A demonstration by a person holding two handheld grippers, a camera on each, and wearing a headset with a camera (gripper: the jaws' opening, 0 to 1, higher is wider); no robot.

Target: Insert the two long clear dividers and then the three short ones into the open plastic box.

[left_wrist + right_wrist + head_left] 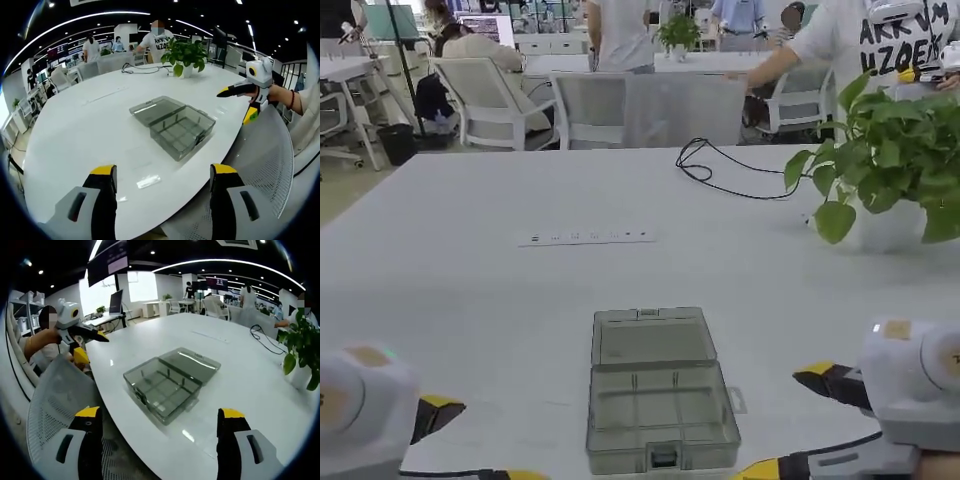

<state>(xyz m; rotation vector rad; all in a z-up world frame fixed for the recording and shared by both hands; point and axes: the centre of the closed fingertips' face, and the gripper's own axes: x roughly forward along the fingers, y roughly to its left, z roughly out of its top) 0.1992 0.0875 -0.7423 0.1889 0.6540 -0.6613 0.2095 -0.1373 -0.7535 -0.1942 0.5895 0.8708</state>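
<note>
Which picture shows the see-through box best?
The right gripper view: the open plastic box is biggest there and you look right into its tray. The head view shows the box whole from above. The left gripper view shows the box smaller, at a slant.

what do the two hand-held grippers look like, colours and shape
The left hand-held gripper and the right hand-held gripper match: white rounded bodies, black jaws with yellow tips, grey jaw bases with a dark slot. A red band sits on the wrist behind the right one.
</note>
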